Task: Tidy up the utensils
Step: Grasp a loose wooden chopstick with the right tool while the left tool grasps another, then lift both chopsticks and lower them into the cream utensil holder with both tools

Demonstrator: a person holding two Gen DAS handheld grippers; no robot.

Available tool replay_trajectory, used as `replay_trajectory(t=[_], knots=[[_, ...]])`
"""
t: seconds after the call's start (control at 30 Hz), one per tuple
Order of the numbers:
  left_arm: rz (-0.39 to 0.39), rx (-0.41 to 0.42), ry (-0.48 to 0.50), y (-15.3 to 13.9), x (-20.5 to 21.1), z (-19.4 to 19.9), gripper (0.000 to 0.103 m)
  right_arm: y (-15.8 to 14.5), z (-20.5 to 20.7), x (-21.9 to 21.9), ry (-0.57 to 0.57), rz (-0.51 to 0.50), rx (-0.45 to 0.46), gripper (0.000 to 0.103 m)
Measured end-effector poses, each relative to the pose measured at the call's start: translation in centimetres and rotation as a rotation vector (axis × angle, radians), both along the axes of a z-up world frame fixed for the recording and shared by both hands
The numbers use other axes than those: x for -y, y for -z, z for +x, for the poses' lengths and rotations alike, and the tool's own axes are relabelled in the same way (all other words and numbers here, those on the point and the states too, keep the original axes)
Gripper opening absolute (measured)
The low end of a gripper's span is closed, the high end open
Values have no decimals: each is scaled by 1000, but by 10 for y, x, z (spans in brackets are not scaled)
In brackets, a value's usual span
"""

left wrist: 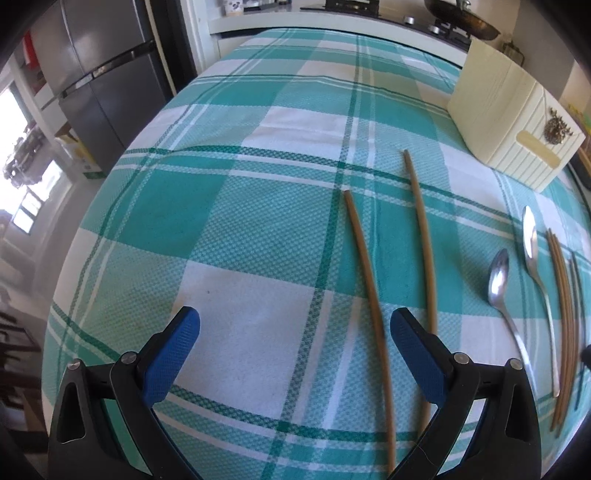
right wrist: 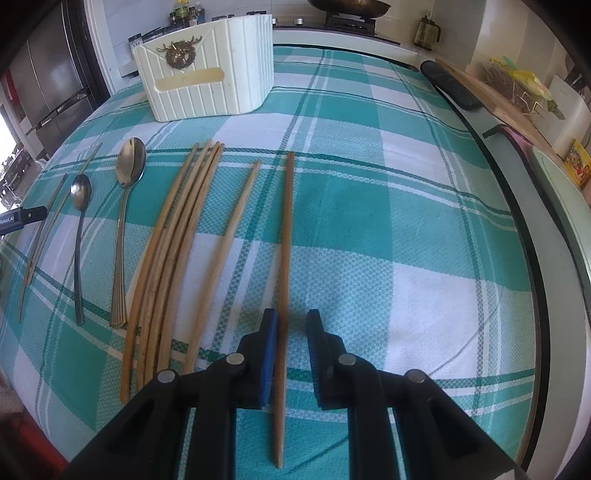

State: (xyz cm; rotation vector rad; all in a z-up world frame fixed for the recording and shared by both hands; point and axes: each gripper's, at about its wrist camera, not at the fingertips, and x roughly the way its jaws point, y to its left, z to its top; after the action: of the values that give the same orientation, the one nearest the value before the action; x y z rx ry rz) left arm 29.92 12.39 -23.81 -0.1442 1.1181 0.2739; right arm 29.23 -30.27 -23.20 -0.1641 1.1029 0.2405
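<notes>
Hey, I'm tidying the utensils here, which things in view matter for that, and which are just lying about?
For the job: wooden chopsticks, large spoon, small spoon, white utensil holder.
Just lying about: wok, refrigerator, glass jar.

A teal-and-white checked woven tablecloth (left wrist: 229,206) spreads across the table, bright under daylight. Off to the left stands a tall dark grey steel refrigerator (left wrist: 99,85), and further left a glaring window (left wrist: 22,122) washes out that edge of the left wrist view. At the far end runs a white kitchen counter (left wrist: 295,22) with a black gas hob (left wrist: 417,20) and a dark round wok (right wrist: 349,5) sitting on it. Dark bottles (right wrist: 183,14) stand against the white wall. Along the right, a pale wooden board (right wrist: 491,92) lies on a side surface.
</notes>
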Motion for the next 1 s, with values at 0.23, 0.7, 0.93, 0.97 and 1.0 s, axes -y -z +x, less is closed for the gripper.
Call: replay_trajectory(t=[0.23, 0.7, 0.93, 0.97, 1.0], knots=[[24, -48, 118, 2, -4, 9, 103, -1, 22, -4, -67, -37, -60, 18], [-50, -159, 247, -8, -17, 68, 70, 0, 111, -30, -97, 13, -95, 18], [-63, -147, 281, -16, -1, 76, 12, 1, 139, -38, -84, 51, -92, 6], [-64, -140, 284, -17, 2, 75, 10, 1, 140, -39, -93, 49, -84, 6], [-60, -132, 285, -17, 4, 74, 8, 1, 140, -39, -94, 49, -77, 6]])
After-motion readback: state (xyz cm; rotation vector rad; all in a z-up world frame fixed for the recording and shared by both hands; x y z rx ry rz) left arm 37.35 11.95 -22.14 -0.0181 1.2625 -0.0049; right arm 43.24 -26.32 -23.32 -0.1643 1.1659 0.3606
